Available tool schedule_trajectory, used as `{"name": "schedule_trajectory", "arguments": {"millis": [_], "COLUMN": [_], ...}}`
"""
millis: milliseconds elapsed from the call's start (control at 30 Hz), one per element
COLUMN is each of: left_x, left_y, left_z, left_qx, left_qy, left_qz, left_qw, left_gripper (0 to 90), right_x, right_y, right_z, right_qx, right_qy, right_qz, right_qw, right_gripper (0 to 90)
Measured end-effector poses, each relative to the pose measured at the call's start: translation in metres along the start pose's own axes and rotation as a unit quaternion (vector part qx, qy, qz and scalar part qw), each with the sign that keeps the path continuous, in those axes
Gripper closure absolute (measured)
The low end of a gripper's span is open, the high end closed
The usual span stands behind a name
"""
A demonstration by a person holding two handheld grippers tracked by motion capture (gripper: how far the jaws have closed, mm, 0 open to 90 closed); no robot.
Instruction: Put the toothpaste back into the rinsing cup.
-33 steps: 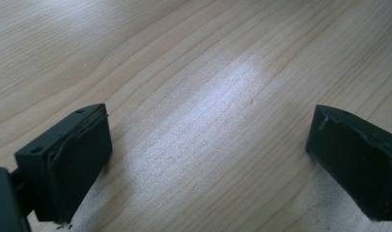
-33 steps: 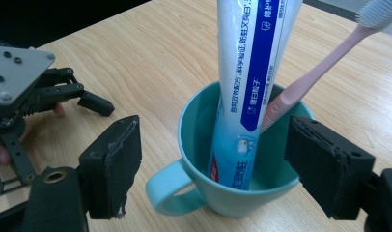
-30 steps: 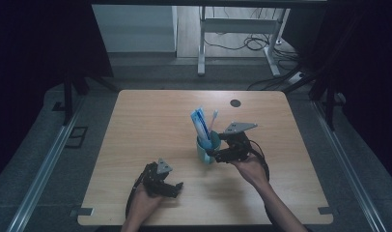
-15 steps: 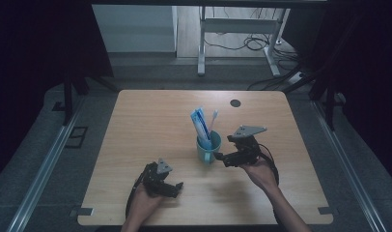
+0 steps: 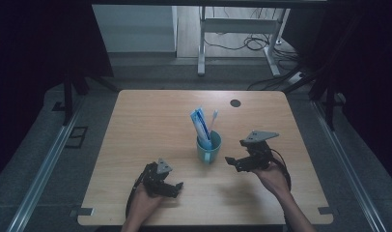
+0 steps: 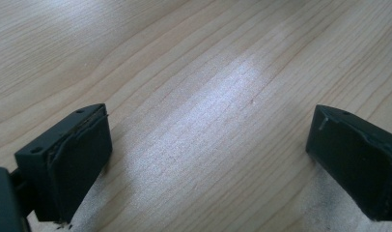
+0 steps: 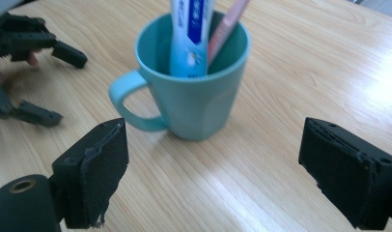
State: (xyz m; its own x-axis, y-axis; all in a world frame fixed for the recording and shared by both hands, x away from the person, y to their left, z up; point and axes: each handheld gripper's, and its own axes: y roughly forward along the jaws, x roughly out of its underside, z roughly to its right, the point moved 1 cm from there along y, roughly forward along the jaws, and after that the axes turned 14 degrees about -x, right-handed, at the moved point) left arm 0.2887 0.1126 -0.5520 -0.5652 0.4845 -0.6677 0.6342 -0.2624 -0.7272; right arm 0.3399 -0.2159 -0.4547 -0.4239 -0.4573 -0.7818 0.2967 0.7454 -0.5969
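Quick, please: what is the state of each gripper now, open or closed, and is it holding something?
Left gripper: open, holding nothing, above bare table.
Right gripper: open, jaws just opening, nothing between them; mug stands apart.

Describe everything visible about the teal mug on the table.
The teal mug looks like smooth plastic, with a wide rim, tapering walls and a loop handle. It stands upright near the middle of the wooden table. A blue-and-white toothpaste tube and a pink toothbrush stand inside, leaning on its rim. No gripper touches it.
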Motion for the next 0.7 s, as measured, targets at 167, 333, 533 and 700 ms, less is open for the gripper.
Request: {"name": "schedule_trajectory", "arguments": {"millis": [167, 333, 533, 700], "left_x": [0.000, 0.000, 0.000, 0.000], "left_y": [0.000, 0.000, 0.000, 0.000], "left_z": [0.000, 0.000, 0.000, 0.000], "left_qx": [0.000, 0.000, 0.000, 0.001], "left_qy": [-0.001, -0.001, -0.001, -0.002], "left_qz": [0.000, -0.001, 0.000, -0.001], "left_qw": [1.0000, 1.0000, 1.0000, 1.0000], "left_gripper": [2.5, 2.5, 2.5, 2.5], "right_x": [0.015, 0.027, 0.045, 0.065], "right_y": [-0.010, -0.016, -0.023, -0.026], "right_z": [0.006, 0.010, 0.016, 0.021], "right_qx": [0.015, 0.025, 0.041, 0.051], "right_qy": [0.006, 0.013, 0.023, 0.038], "right_qz": [-0.004, -0.007, -0.013, -0.017], "right_qw": [0.9999, 0.9996, 0.9988, 0.9978], "right_gripper": [8.4, 7.2, 4.1, 0.9]}}
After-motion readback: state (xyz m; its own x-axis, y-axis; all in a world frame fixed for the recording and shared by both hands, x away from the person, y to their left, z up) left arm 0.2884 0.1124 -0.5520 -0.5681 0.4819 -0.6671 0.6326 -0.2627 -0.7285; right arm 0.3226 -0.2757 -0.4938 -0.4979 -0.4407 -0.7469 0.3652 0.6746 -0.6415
